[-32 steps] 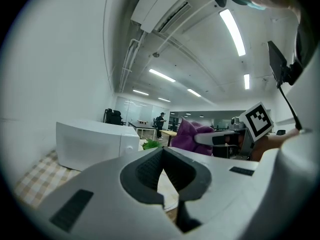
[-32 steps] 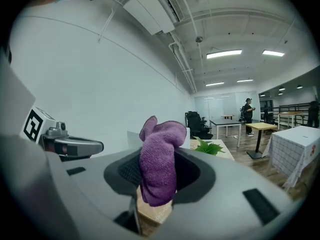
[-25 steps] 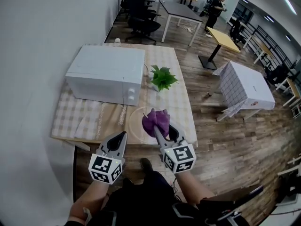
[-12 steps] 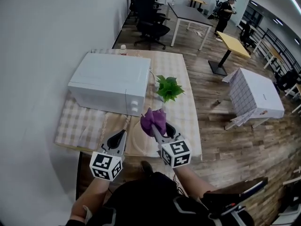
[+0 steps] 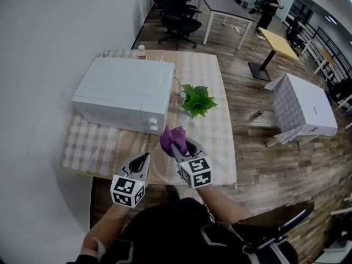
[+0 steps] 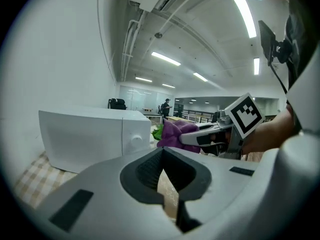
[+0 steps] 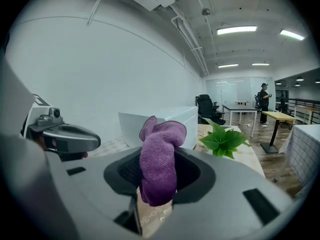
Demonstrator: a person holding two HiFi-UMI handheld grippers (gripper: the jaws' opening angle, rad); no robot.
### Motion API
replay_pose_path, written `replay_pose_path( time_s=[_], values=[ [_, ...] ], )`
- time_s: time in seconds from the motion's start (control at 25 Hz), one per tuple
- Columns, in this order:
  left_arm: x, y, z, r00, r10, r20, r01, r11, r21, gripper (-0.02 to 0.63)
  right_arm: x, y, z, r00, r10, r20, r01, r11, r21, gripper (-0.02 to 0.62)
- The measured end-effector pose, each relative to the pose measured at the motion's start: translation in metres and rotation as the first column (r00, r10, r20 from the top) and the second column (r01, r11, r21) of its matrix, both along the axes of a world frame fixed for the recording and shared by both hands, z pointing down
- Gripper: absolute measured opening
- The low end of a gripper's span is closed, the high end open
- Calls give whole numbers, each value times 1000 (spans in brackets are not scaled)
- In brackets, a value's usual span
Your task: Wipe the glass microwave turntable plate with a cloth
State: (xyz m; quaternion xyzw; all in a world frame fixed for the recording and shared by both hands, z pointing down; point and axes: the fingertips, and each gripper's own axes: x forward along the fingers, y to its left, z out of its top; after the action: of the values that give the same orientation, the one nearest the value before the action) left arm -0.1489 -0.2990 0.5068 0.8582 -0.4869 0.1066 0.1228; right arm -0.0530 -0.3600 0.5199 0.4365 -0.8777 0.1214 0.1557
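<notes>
Purple cloth (image 5: 171,136) tight in right gripper (image 5: 179,149); left gripper (image 5: 144,158) closed, empty; glass plate (image 5: 162,168) seemingly just below both.

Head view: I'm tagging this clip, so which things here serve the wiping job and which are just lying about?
For the job: purple cloth, held in the right tongs; glass turntable plate; left tongs, shut and empty.
Lying about: microwave; potted plant; bottle; checked tablecloth.
</notes>
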Motion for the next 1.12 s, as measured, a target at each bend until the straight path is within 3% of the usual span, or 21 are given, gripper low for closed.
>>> replay_pose_path(
  time_s=[0.52,1.12],
  values=[
    [14,-32,66,1000,-8,24,11,994,-108,2,-1,-36,93,997,-25,-71,14,989,-150,146],
    [15,-41,117,997,-40,59,54,966,-254,2,-15,-57,172,986,-98,-137,55,956,-287,146]
  ],
)
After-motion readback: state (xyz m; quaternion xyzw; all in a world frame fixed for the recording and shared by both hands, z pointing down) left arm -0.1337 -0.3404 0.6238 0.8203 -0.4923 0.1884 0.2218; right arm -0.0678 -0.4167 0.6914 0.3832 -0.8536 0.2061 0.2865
